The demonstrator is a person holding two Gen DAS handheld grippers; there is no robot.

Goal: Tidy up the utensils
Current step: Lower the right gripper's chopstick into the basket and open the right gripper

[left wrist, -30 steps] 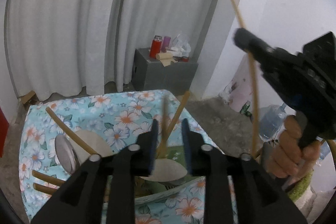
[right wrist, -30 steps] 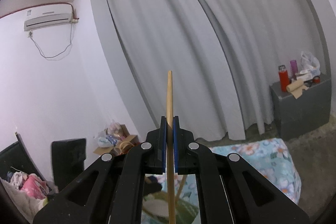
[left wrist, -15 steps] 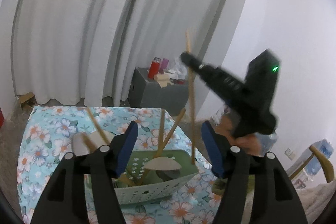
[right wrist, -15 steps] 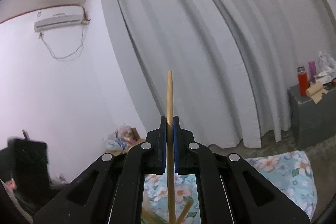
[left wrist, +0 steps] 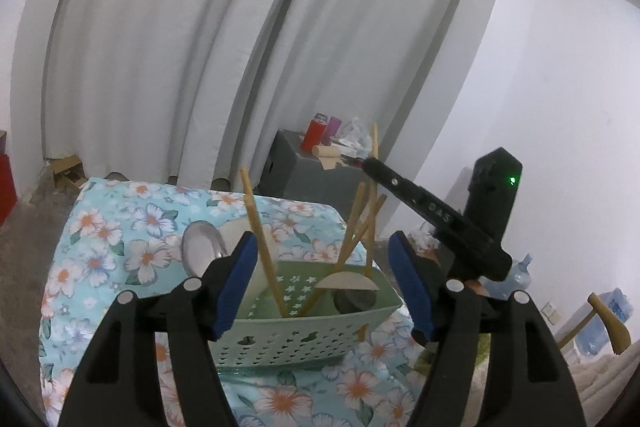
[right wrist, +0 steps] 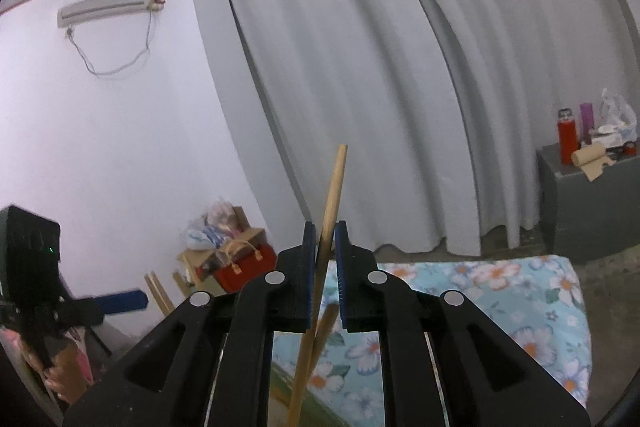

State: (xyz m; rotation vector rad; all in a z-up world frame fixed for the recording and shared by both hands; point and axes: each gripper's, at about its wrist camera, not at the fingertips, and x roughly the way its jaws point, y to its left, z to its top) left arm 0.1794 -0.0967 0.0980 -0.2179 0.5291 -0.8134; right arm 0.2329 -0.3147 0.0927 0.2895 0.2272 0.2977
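Right gripper point(right wrist: 325, 247) sits lower centre of its own view. Its jaws have just been easing apart, and the chopstick point(right wrist: 334, 187) between them now leans to the right with a gap on each side, so the pads no longer clamp it. My read: it's being let go so it drops upright into the green basket point(left wrist: 304, 331), lower centre of the left view. From there the same stick's tip pokes above the right gripper's nose, right of centre, over the basket's far corner.

Left gripper point(left wrist: 322, 283) has just opened wide, nothing between the jaws. It's backed off in front of the basket, probably to clear room.

Basket already holds other chopsticks, a wooden spatula point(left wrist: 347, 281) and a metal spoon point(left wrist: 202, 247), all handles-up. It rests on the floral cloth point(left wrist: 120, 227).
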